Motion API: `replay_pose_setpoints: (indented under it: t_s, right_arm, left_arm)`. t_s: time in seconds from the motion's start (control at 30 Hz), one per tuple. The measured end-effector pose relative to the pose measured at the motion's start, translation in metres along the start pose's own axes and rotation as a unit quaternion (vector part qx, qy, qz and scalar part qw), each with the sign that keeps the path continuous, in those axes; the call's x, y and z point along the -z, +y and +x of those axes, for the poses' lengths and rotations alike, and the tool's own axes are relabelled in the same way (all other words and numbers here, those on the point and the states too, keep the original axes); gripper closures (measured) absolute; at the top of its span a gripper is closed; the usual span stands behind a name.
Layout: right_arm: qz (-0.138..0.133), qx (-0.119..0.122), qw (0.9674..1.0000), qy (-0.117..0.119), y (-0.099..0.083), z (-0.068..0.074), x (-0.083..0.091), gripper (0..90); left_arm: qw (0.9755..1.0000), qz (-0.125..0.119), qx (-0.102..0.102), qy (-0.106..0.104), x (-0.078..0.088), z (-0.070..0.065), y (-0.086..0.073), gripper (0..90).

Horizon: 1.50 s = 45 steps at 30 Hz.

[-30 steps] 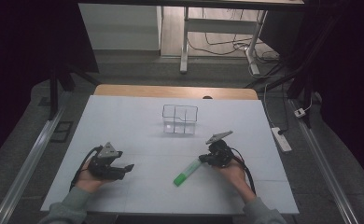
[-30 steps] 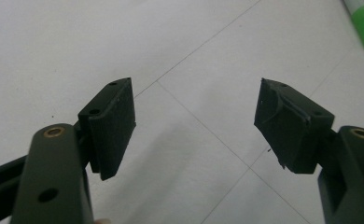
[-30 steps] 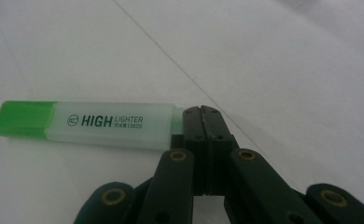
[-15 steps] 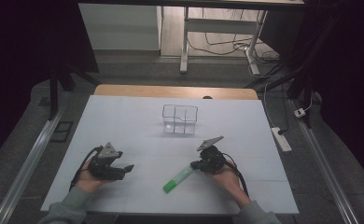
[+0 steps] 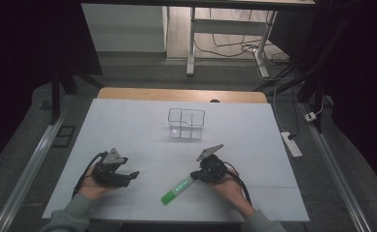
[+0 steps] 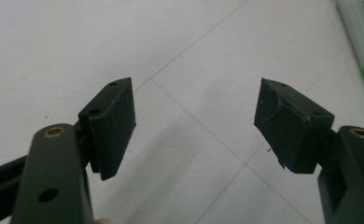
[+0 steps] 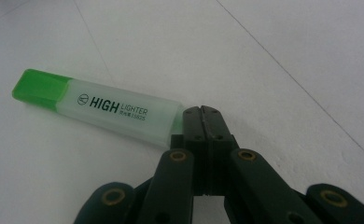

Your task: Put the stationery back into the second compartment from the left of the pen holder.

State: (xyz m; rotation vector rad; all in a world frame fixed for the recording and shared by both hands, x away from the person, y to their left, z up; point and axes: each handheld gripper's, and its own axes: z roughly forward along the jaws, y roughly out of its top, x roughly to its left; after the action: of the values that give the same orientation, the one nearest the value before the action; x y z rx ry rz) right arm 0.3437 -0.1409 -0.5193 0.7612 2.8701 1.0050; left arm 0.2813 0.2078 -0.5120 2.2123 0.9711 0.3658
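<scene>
While closed, right tongs (image 7: 202,112) touch the highlighter's (image 7: 101,108) end.

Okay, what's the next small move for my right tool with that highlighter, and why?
Probably open the right tool and ease it forward around the highlighter. Its jaws are shut together and only touch the pen's near end, so nothing is gripped. The left tool is open over bare table, off to the side.

One overhead camera, two riding close.
The high view looks forward and down on the desk (image 5: 128,125); both gripper views skim its surface, sharing the highlighter (image 7: 101,109).
</scene>
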Motion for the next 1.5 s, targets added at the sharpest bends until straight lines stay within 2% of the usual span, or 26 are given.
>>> replay_pose_setpoints:
  t_s: [0.13, 0.3, 0.4, 0.43, 0.47, 0.5, 0.53, 0.73, 0.93, 1.13, 1.37, 1.5]
  right_arm:
    - [-0.011, 0.0, 0.9998, -0.014, -0.001, -0.004, 0.006, 89.9]
    - [-0.031, -0.014, 0.9988, -0.035, -0.006, -0.013, 0.018, 89.8]
    - [-0.053, -0.023, 0.9957, -0.071, -0.012, -0.017, 0.027, 69.4]
    - [-0.061, -0.024, 0.9945, -0.081, -0.013, -0.019, 0.029, 64.3]
    - [-0.061, -0.024, 0.9945, -0.081, -0.013, -0.019, 0.029, 64.3]
    - [-0.075, -0.027, 0.9925, -0.093, -0.016, -0.022, 0.034, 56.5]
    - [-0.075, -0.027, 0.9925, -0.093, -0.016, -0.022, 0.034, 56.5]
    - [-0.102, -0.025, 0.9871, -0.121, -0.023, -0.029, 0.045, 43.1]
    - [-0.109, -0.024, 0.9851, -0.131, -0.027, -0.034, 0.049, 38.2]
    - [-0.11, -0.019, 0.9858, -0.125, -0.029, -0.035, 0.05, 36.3]
    - [-0.108, -0.021, 0.986, -0.125, -0.029, -0.035, 0.049, 35.8]
    - [-0.107, -0.018, 0.9858, -0.128, -0.028, -0.034, 0.048, 35.8]
  left_arm:
    - [0.9997, -0.001, -0.016, -0.02, -0.001, -0.019, 0.013, 29.3]
    - [0.9972, 0.027, -0.041, -0.057, -0.012, -0.051, 0.032, 30.0]
    - [0.9946, 0.043, -0.052, -0.079, -0.018, -0.066, 0.04, 28.6]
    - [0.9938, 0.049, -0.054, -0.084, -0.021, -0.07, 0.042, 27.8]
    - [0.9932, 0.055, -0.054, -0.087, -0.023, -0.073, 0.043, 27.8]
    - [0.9926, 0.061, -0.053, -0.091, -0.026, -0.076, 0.045, 26.6]
    - [0.9919, 0.068, -0.052, -0.095, -0.029, -0.078, 0.047, 26.6]
    - [0.9866, 0.095, -0.06, -0.118, -0.041, -0.091, 0.053, 28.2]
    - [0.9835, 0.116, -0.077, -0.116, -0.051, -0.102, 0.055, 29.6]
    - [0.9793, 0.137, -0.096, -0.114, -0.057, -0.109, 0.054, 36.2]
    - [0.979, 0.146, -0.101, -0.101, -0.059, -0.107, 0.055, 49.1]
    - [0.979, 0.152, -0.107, -0.084, -0.059, -0.11, 0.057, 56.6]
